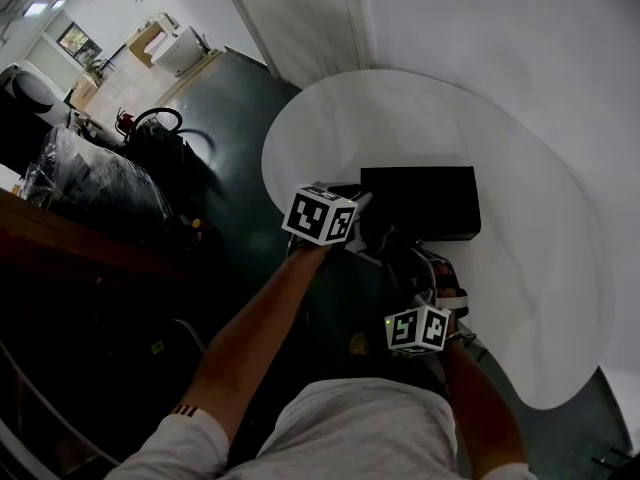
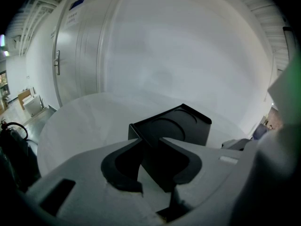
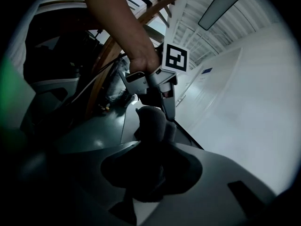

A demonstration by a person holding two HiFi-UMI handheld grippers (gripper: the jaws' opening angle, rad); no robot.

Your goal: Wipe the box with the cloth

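In the head view we see the box (image 1: 420, 203) lying flat on the white table (image 1: 540, 268), near the table's near-left edge. Its long axis runs left to right across the picture, one short end pointing at the left gripper (image 1: 358, 208). The right gripper (image 1: 415, 268) sits just in front of the box's near long side. A dark lump lies between the two grippers, probably the cloth (image 1: 385, 240), though it is hard to read against the dark floor.

In the left gripper view we look along the jaws at a near corner of the box, and the rest of the box runs away up and to the right. The jaws stand close together, one on each side of that corner, and seem to pinch it.

In the right gripper view the jaws are clamped on the cloth, which bunches out ahead of them. Beyond it we see the left gripper in the person's hand (image 3: 141, 62).
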